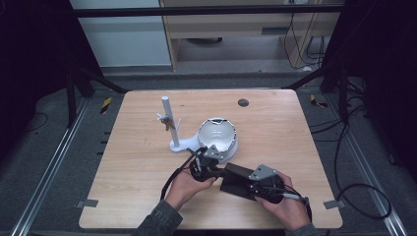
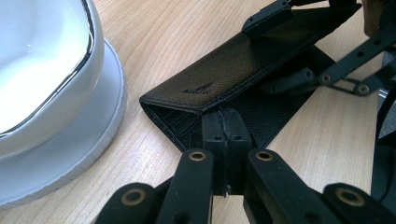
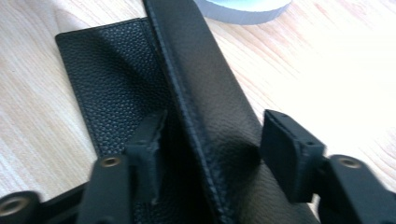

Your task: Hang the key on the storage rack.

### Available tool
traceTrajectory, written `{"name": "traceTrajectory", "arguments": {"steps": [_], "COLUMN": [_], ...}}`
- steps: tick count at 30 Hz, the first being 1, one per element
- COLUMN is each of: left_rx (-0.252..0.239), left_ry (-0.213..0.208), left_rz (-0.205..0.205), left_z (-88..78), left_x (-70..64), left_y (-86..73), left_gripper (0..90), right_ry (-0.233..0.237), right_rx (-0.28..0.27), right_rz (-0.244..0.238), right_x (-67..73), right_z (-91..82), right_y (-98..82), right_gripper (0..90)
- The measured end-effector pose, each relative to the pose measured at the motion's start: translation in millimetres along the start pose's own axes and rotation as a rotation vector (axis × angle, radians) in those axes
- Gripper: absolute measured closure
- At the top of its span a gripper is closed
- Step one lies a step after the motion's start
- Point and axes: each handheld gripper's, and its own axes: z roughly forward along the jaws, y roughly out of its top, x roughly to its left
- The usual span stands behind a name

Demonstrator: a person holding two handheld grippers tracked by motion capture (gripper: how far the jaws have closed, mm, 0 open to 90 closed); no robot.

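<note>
Two hand-held tongs at work on a black leather wallet (image 1: 235,180), low and a little right of centre in the high view, flat on a light wooden desk (image 1: 137,162). Left tongs (image 1: 202,162) at the wallet's left end, jaws shut tight; in the left gripper view, pressed together right at the near edge of the wallet's lower flap, whether with leather pinched between them not possible to tell. Upper flap lifted off the lower one, so the wallet gapes like a partly opened book, textured lining visible in the gap. Right tongs (image 1: 255,183) at the wallet's right end, jaws about half open; in the right gripper view, raised flap (image 3: 205,107) standing on edge between the two black pads (image 3: 292,156), left pad close against the flap, right pad with a little space before it, no firm squeeze visible. Lower flap flat on the desk at the upper left of that view. Just above the wallet in the high view, a white round dish-like object (image 1: 218,138) with a dark rim, joined to a white base with an upright post (image 1: 170,123). Small dark disc (image 1: 243,103) on the desk toward the upper centre.
</note>
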Motion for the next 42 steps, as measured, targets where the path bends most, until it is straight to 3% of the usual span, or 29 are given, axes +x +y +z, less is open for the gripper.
{"name": "traceTrajectory", "arguments": {"steps": [2,5,7,10,13,18,21,24,27,31,42], "left_rx": [0.002,0.004,0.005,-0.011,-0.010,-0.029,-0.037,-0.036,-0.031,-0.039,-0.051], "left_ry": [0.002,0.013,0.064,0.090,0.086,0.075,0.076,0.091,0.093,0.073,0.044], "left_rz": [-0.005,-0.009,-0.001,-0.019,-0.013,0.012,0.014,-0.014,-0.025,-0.025,-0.019], "left_z": [-0.1,0.0,-1.8,-6.2,-8.7,-15.7,-18.9,-26.7,-31.2,-40.2,-39.4], "left_x": [-0.5,-1.6,-3.8,-3.5,-3.4,-3.0,-1.7,2.5,4.7,7.0,7.1], "left_y": [0.1,-0.1,-1.0,-2.9,-4.3,-13.9,-17.6,-22.4,-24.6,-27.8,-23.2], "left_gripper": [87.2,75.6,63.3,46.8,31.7,15.5,15.0,14.0,13.9,12.3,7.8], "right_ry": [-0.019,-0.031,-0.056,-0.072,-0.080,-0.097,-0.088,-0.062,-0.055,-0.038,0.000], "right_rx": [-0.001,0.004,0.010,0.008,0.004,-0.027,-0.044,-0.096,-0.115,-0.171,-0.243], "right_rz": [-0.009,-0.011,-0.033,-0.056,-0.073,-0.106,-0.102,-0.098,-0.092,-0.080,-0.084], "right_x": [-1.4,-2.7,-3.8,-5.0,-4.5,-5.8,-7.3,-12.5,-15.0,-19.9,-21.2], "right_z": [-0.8,-1.4,-2.1,-3.6,-4.2,-10.2,-13.8,-24.1,-29.1,-39.8,-45.8], "right_y": [-0.4,-0.3,1.4,3.1,3.5,1.4,0.5,0.6,1.2,3.0,7.5], "right_gripper": [56.7,63.6,72.2,77.5,80.3,83.9,84.0,84.1,84.1,84.1,84.1]}}
